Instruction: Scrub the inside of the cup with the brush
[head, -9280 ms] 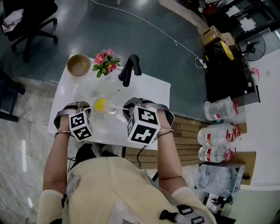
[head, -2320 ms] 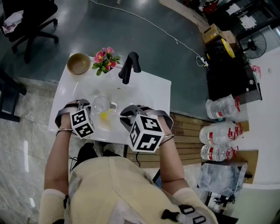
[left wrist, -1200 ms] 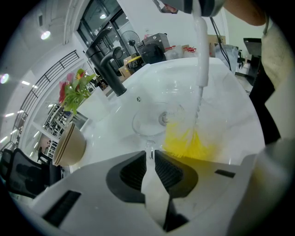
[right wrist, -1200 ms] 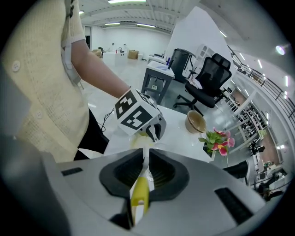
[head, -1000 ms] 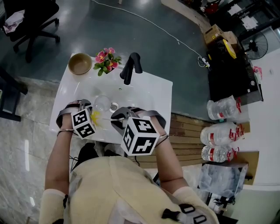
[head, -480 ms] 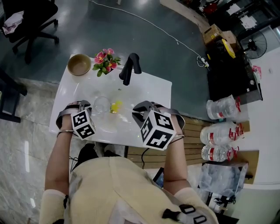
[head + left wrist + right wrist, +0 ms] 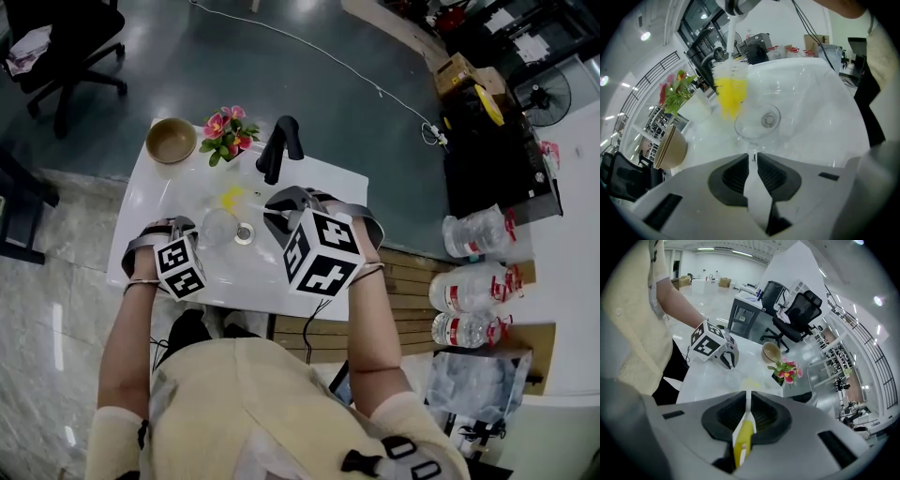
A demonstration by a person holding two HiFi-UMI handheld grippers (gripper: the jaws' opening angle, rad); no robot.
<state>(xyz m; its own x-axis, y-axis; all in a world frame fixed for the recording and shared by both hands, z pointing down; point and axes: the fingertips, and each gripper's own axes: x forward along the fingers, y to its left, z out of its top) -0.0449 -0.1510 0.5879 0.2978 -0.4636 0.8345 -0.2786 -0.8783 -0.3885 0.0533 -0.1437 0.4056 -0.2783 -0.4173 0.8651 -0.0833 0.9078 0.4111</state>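
The left gripper [image 7: 752, 161] is clamped on the thin stem of the cup [image 7: 757, 123], a clear stemmed glass which it holds over the white sink [image 7: 820, 108]. The right gripper [image 7: 747, 405] is closed tight on the handle of the brush [image 7: 743, 439]. The yellow bristles [image 7: 730, 93] are just beside the rim, not inside. The glass is probably light, slippery and fragile, so the hold on the stem should be firm but gentle. The bristles look soft.
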